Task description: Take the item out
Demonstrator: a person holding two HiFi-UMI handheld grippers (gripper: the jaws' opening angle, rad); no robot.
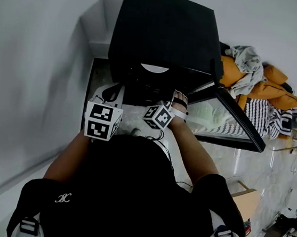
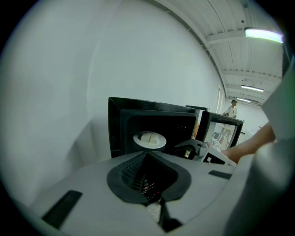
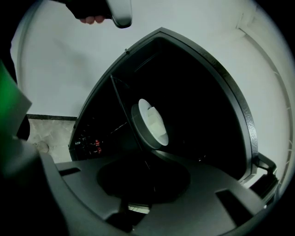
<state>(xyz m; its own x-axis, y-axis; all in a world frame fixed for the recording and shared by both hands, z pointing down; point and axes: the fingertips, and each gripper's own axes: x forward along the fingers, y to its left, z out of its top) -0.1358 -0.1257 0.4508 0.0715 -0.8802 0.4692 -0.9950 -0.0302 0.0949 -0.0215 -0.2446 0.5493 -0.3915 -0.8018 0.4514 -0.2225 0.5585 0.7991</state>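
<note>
White item [image 2: 148, 137] is seen on a pale plate [image 2: 160, 142] inside the black microwave [image 1: 164, 31]. The door [image 1: 228, 122] is swung open to the right. Right gripper [image 3: 143, 179] is held at the opening, facing the plate, jaws pressed together, nothing between them. Left gripper [image 2: 148, 177] is held nearer and further left, jaws likewise together and empty. Pale wall [image 1: 39, 48] is noted behind.

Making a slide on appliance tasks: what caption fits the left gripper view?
Left gripper faces an open black microwave holding a white plate of pale blocks.
</note>
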